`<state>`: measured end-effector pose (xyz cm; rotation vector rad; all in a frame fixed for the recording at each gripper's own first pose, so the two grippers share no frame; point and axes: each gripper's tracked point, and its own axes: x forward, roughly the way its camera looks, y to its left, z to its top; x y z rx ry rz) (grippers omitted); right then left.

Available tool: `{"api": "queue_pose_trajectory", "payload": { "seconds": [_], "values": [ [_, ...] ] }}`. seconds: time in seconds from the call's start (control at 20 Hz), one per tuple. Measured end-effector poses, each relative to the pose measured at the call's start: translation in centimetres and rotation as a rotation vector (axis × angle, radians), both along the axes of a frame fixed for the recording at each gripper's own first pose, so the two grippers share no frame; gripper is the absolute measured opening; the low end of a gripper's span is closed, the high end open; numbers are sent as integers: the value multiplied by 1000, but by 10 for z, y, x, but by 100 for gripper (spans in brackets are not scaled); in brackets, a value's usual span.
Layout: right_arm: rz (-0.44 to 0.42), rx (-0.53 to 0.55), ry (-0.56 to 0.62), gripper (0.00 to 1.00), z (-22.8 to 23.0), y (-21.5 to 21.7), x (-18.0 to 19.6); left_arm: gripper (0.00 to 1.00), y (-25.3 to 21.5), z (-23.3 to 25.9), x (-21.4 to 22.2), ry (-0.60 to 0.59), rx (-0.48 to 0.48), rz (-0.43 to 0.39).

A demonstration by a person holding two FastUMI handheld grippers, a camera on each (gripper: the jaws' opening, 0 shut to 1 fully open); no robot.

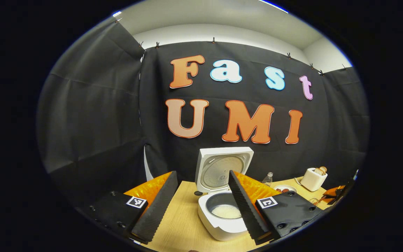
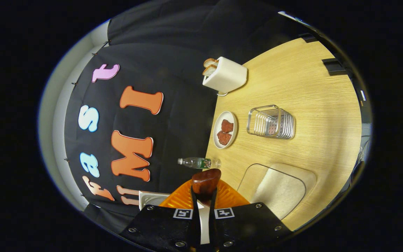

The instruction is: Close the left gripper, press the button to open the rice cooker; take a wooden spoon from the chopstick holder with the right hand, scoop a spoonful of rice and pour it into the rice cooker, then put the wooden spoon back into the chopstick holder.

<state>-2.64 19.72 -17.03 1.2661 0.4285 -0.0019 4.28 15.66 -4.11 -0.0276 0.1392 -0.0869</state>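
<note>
Left gripper view: the left gripper hangs with jaws wide before the rice cooker, whose lid stands open with rice in the pot. Right gripper view: the right gripper clamps the wooden spoon, its bowl just beside the rice container — the chopstick holder stands beyond. A tilted grip could spill grains onto the table — likely near the cooker.

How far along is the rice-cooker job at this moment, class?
Done: the rice cooker stands open, lid up, with rice in its pot. In hand: the right gripper is shut on the wooden spoon, rolled sideways; its bowl looks empty, so the pour seems finished. The left gripper is open. Left: putting the spoon back into the chopstick holder, which lies empty.
</note>
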Motion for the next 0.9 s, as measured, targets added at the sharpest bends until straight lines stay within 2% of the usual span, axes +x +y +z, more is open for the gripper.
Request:
{"api": "queue_pose_trajectory", "payload": {
  "seconds": [0.3,0.6,0.8,0.9],
  "values": [
    [73,37,-66,8,59,51,23,100,21,-9,-5,19,-28,31],
    [130,51,-124,8,97,117,57,99,40,-16,-12,46,-45,43],
    [156,11,-159,8,110,158,76,99,54,-15,-18,48,-34,43],
    [165,-57,-177,8,111,176,85,99,61,-16,-20,46,-23,45]
  ]
}}
